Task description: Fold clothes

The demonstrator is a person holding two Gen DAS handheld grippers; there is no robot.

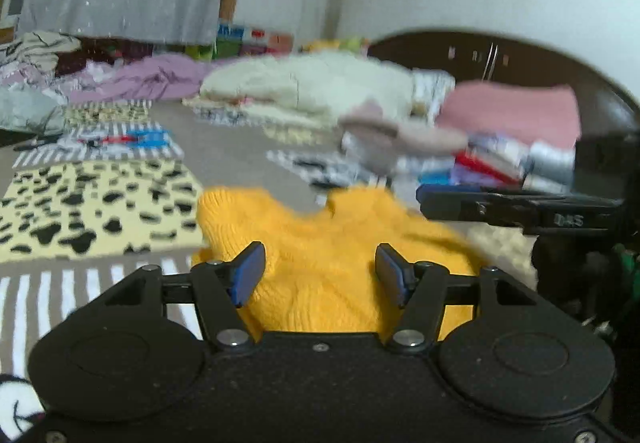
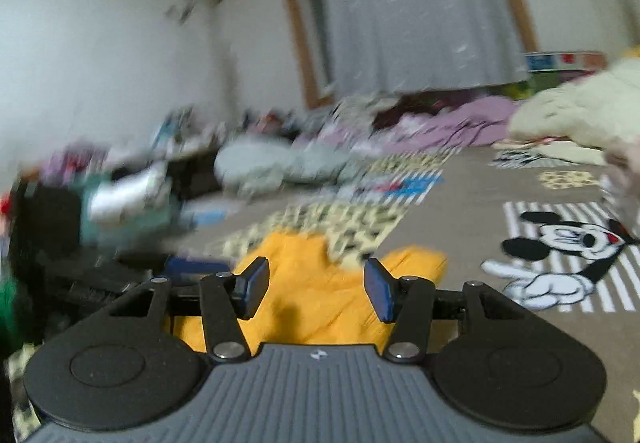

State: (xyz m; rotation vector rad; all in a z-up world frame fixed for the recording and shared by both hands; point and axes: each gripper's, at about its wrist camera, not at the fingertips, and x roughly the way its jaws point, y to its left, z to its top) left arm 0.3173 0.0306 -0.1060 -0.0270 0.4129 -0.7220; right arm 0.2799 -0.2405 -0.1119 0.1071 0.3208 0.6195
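Both hand-held grippers are seen with jaws apart and nothing clamped. Both views are motion-blurred, the right wrist view more so.

Left hand-held gripper (image 1: 320,275): a crumpled yellow knit garment (image 1: 320,243) lies directly ahead at 12 o'clock, heaped on the patterned rug (image 1: 100,211). The fabric fills the gap between the blue pads (image 1: 248,275); contact with them cannot be confirmed. The heap spreads roughly from 9 to 3 o'clock across this view, with a notch in its far edge.

Right hand-held gripper (image 2: 316,289): the same yellow knit garment (image 2: 320,303) is seen at 12 o'clock, extending under and beyond the jaws, one lobe toward 1 o'clock. No clear long axis can be read while it is bunched.

The other gripper's dark body is noted at 3 o'clock in the left view and at 9 o'clock in the right view, so the two approach side by side. Judgement: the left appears nearer, the cloth sitting deeper in its jaws. Stacks of folded clothes (image 1: 512,139) lie well apart at 1 to 2 o'clock. No fold is judged made yet.
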